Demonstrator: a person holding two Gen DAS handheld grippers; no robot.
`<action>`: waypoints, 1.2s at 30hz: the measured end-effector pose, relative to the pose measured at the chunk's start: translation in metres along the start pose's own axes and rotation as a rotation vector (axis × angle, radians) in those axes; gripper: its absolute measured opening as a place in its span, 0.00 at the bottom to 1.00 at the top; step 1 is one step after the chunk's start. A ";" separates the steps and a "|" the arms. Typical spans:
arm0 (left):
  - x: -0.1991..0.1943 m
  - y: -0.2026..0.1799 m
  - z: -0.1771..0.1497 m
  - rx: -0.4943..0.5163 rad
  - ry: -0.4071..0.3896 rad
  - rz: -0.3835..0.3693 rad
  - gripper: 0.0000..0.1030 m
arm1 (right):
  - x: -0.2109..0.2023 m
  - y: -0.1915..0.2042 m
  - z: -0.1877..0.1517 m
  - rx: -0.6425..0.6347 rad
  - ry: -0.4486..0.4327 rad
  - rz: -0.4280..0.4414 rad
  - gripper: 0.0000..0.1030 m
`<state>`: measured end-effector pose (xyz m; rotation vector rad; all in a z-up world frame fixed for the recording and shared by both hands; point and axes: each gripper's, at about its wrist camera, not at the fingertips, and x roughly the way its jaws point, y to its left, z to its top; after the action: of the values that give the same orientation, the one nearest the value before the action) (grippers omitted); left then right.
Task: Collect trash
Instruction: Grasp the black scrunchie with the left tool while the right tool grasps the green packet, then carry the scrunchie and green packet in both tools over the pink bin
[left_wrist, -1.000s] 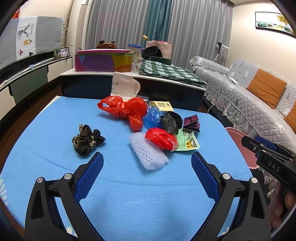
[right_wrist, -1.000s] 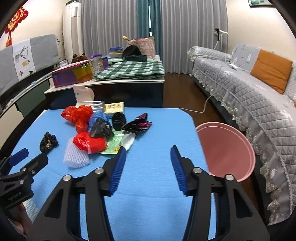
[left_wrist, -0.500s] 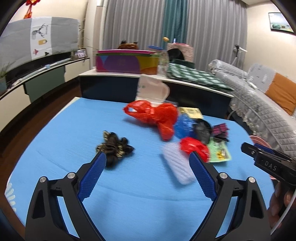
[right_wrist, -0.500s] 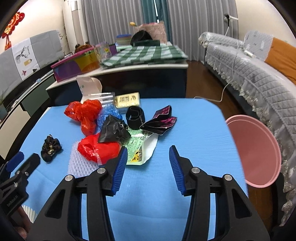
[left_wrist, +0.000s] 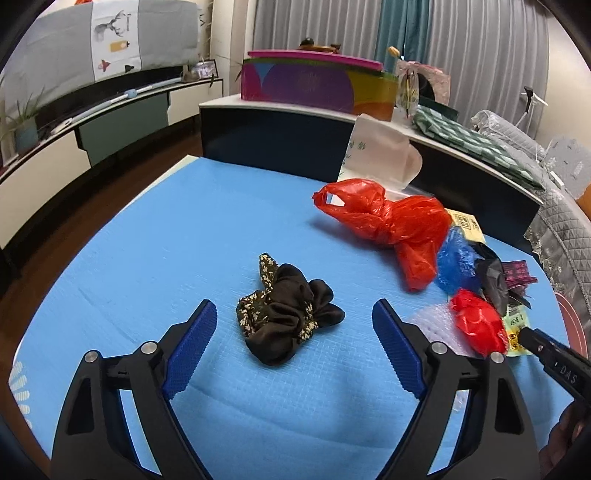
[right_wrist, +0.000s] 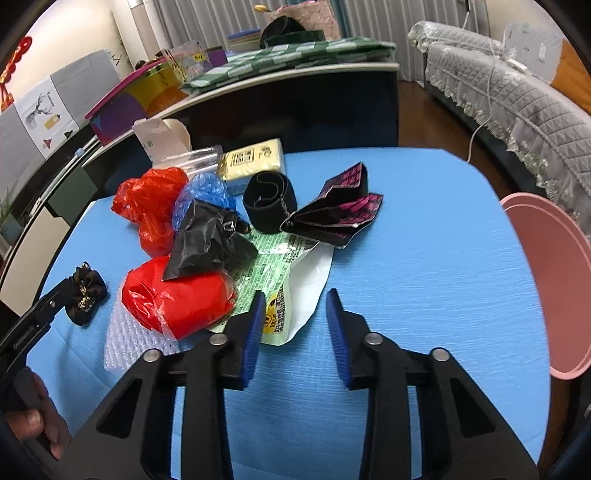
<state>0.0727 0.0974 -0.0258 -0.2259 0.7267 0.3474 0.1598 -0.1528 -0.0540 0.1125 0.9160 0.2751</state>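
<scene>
My left gripper (left_wrist: 293, 308) hangs low over the blue table mat (left_wrist: 166, 240). Its jaws are wide and closing, and a black floral scrunchie (left_wrist: 288, 317) lies between the tips, untouched by the pads. My right gripper (right_wrist: 296, 295) is narrower and also closing. Its tips straddle the near edge of a green-and-white printed wrapper (right_wrist: 295, 273), which the pads do not press. To the left of that wrapper lie a red plastic bag (right_wrist: 177, 299), a crumpled black bag (right_wrist: 207, 240) and bubble wrap (right_wrist: 125, 336).
Further back lie another red bag (right_wrist: 151, 203), a blue bag (right_wrist: 203, 195), a black band (right_wrist: 269, 201), a pink-black foil packet (right_wrist: 340, 210) and a yellow packet (right_wrist: 255, 162). A pink basin (right_wrist: 546, 280) stands off the table's right edge. Behind is a dark cabinet (left_wrist: 277, 140).
The left gripper swung left and down from the trash pile to the scrunchie, its jaws narrowing a little. The right gripper came forward and down to the printed wrapper, and its jaws narrowed.
</scene>
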 end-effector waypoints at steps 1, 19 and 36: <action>0.003 0.000 0.000 -0.005 0.013 0.000 0.78 | 0.001 -0.001 0.000 0.001 0.005 0.002 0.27; 0.007 -0.007 0.001 -0.015 0.075 -0.033 0.25 | -0.038 0.008 0.007 -0.077 -0.091 0.074 0.00; -0.046 -0.045 -0.003 0.084 -0.017 -0.160 0.09 | -0.131 -0.018 0.006 -0.086 -0.277 0.030 0.00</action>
<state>0.0562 0.0444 0.0065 -0.2000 0.6996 0.1661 0.0921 -0.2066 0.0467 0.0830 0.6267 0.3177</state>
